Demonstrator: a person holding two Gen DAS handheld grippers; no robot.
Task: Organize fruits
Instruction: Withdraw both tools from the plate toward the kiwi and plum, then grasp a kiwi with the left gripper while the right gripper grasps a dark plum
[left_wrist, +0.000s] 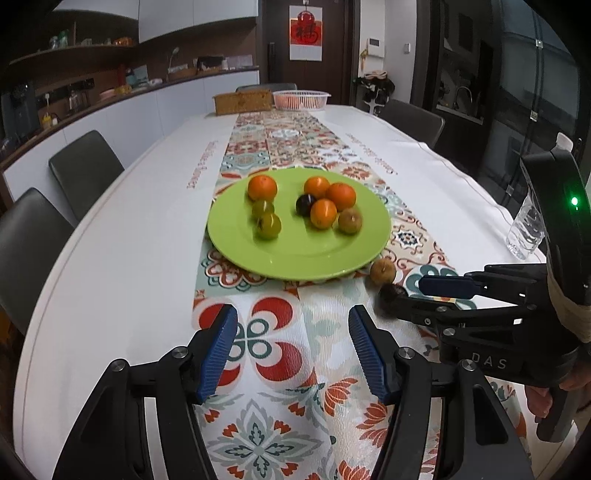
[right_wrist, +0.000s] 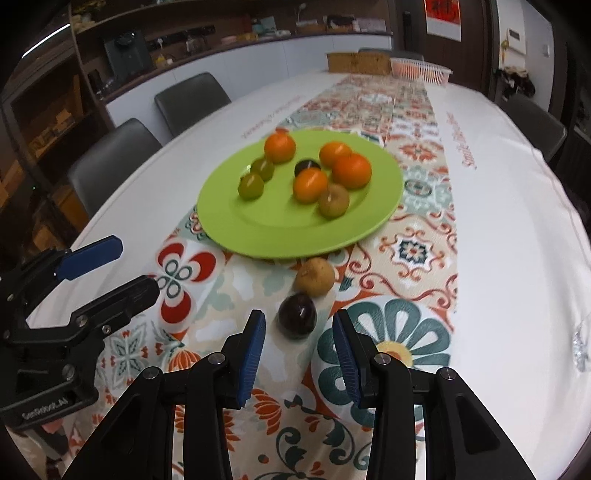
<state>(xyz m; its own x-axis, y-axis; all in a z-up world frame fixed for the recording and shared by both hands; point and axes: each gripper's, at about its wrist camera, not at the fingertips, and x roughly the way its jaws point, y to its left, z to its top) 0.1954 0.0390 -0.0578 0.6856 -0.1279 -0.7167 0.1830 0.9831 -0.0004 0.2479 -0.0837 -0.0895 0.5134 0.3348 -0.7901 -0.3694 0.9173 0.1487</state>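
Fruits mostly sit on green plate; dark plum and brown fruit lie off it on runner. Right gripper spread wide, plum just ahead (pickup pending, I judge). Left gripper wide, empty. Next: advance, close.

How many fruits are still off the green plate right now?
2. A round tan-brown fruit lies on the patterned runner just off the round green plate's near rim; a dark purple plum sits beside it, ahead of the open right gripper. None seems hidden.
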